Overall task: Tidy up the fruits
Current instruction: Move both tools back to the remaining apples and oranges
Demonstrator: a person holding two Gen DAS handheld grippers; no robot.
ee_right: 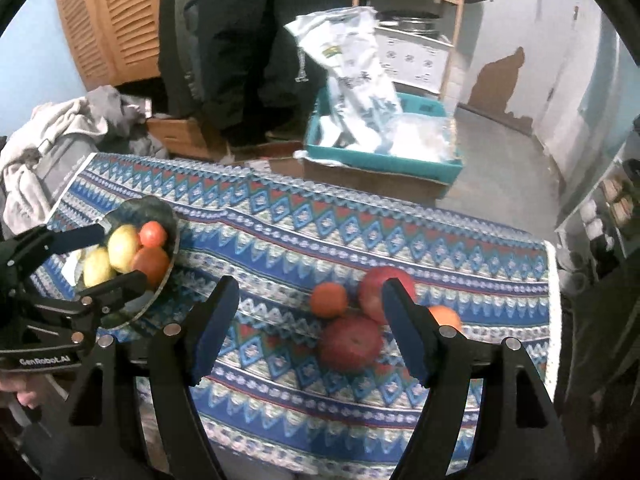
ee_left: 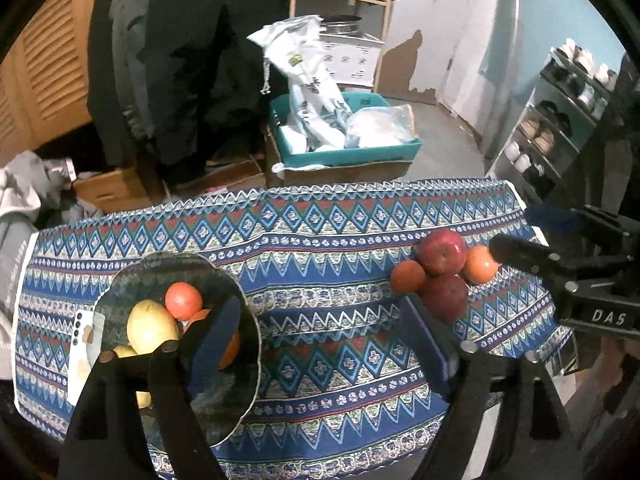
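Fruit split between a dark glass bowl [ee_left: 240,292] and a blue patterned tablecloth [ee_left: 320,240].
Left wrist view: left gripper [ee_left: 320,320], jaws spread wide and empty, hangs over the bowl of yellow and orange fruit. Right wrist view: right gripper [ee_right: 308,312], jaws released, frames the red apples [ee_right: 350,342] and oranges [ee_right: 329,299] lying loose on the cloth.

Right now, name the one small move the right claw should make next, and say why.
Probably lower the open right claw around the near red apple. It lies loose on the tablecloth between the fingers, while the glass plate already holds yellow fruit and oranges.
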